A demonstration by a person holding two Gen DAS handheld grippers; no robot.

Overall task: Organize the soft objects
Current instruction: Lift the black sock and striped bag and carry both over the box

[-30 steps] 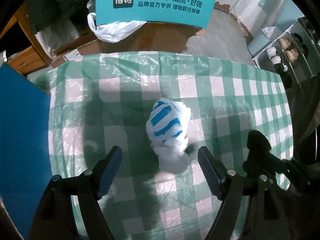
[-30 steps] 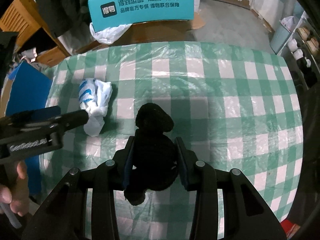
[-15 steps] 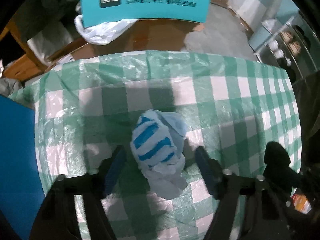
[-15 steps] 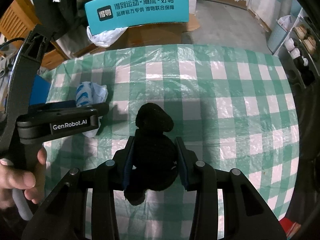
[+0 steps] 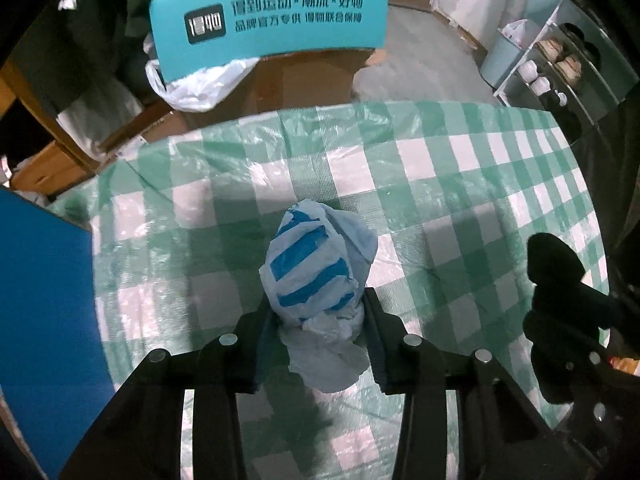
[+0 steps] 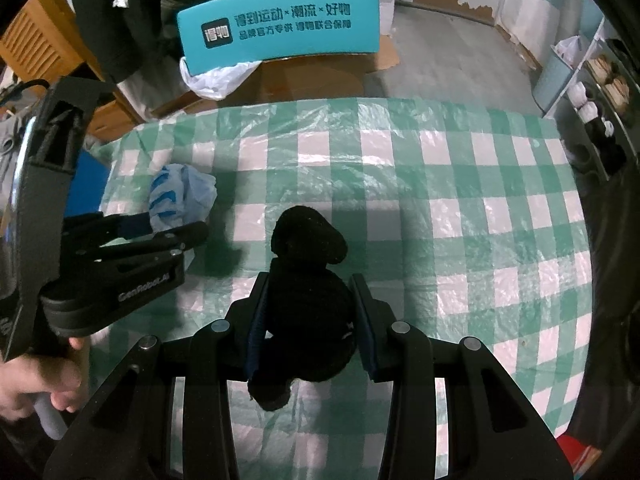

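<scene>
A crumpled white bundle with blue stripes point(image 5: 312, 264) lies on the green checked tablecloth point(image 5: 460, 184). My left gripper point(image 5: 319, 300) straddles its near end from above; the jaws are closing, and both pads touch the bundle's sides. The right wrist view shows the same bundle point(image 6: 180, 192) at the left, with the left gripper point(image 6: 176, 226) on it and a hand point(image 6: 36, 380) on the handle. My right gripper point(image 6: 309, 280) is shut on a black soft object point(image 6: 308, 240), whose rounded end sticks out past the fingers. In the left wrist view that object point(image 5: 554, 260) is at the right.
A blue box point(image 5: 40, 300) stands at the table's left edge. Beyond the far edge are a teal printed box point(image 5: 272, 20), a white plastic bag point(image 5: 200, 88) and brown cardboard. A shelf with shoes point(image 5: 560, 68) is at the far right.
My left gripper came forward over the striped bundle and its jaws narrowed from wide apart to touching the bundle's sides. The right gripper and its black object stayed still.
</scene>
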